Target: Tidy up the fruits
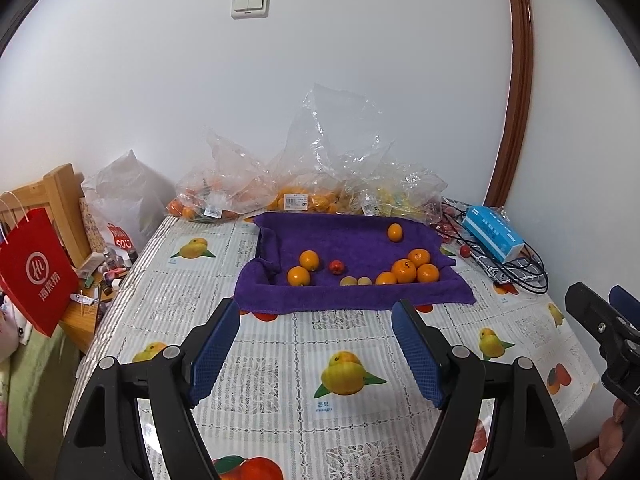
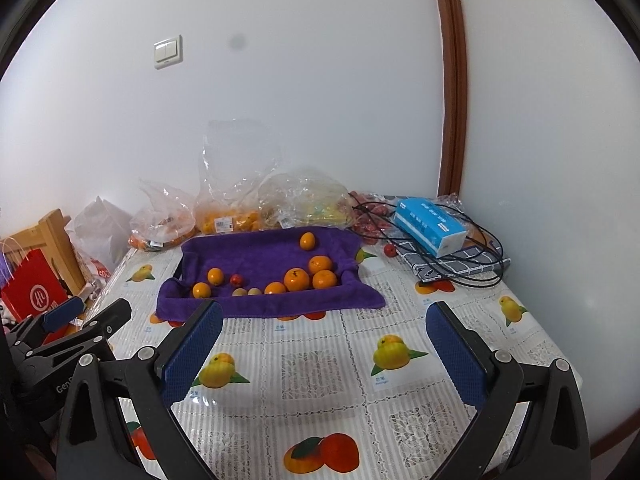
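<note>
The left gripper has its blue-padded fingers standing apart with nothing between them, poised over the bare desk. The right gripper likewise has its fingers spread wide and empty. Each gripper shows at the edge of the other's view, side by side and apart.

Under both lies a clear plastic cover printed with fruit pictures over a lace-patterned cloth.

Just beyond the fingertips a purple towel is draped over a tray-shaped hollow, and the loose fruits lie in it. Near the left end two oranges sit close together, with a small red fruit just to their right. Two small pale yellow-green fruits touch each other at the front edge. To the right, four oranges bunch together in the near right corner. One more orange sits alone toward the back right.

Behind the towel, against the white wall, stand clear plastic bags holding more orange and yellow fruit, with price labels on them. At the far right a blue tissue box rests on a checked cloth with black cable looped around it. A small red fruit lies on the desk beside it. Off the left edge are a red paper bag and a wooden chair.
</note>
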`<state>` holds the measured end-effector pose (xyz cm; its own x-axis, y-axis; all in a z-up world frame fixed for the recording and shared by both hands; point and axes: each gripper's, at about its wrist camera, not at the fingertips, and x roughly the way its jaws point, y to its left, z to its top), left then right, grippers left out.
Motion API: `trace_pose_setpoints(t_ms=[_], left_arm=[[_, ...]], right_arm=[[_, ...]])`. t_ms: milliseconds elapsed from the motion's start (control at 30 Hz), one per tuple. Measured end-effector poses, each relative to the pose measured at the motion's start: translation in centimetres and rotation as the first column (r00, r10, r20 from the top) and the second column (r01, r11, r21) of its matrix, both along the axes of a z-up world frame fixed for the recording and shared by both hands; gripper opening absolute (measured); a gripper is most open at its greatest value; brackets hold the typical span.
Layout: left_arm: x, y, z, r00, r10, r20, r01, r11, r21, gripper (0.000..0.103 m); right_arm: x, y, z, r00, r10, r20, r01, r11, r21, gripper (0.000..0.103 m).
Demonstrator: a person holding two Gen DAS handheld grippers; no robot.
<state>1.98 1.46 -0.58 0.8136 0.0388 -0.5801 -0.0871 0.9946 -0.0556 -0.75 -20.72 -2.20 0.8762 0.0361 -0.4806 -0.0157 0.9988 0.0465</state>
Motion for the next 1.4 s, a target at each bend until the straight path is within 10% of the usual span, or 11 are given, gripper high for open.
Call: trace_pose_setpoints(t_ms=[1400], left_arm=[[-0.45, -0.53, 0.66, 1.0, -0.004, 0.008, 0.005, 1.0, -0.003, 0.077]], right_arm=[[-0.46, -0.5, 0.36, 1.0, -0.018, 0.021, 0.018, 1.0, -0.018, 0.101]])
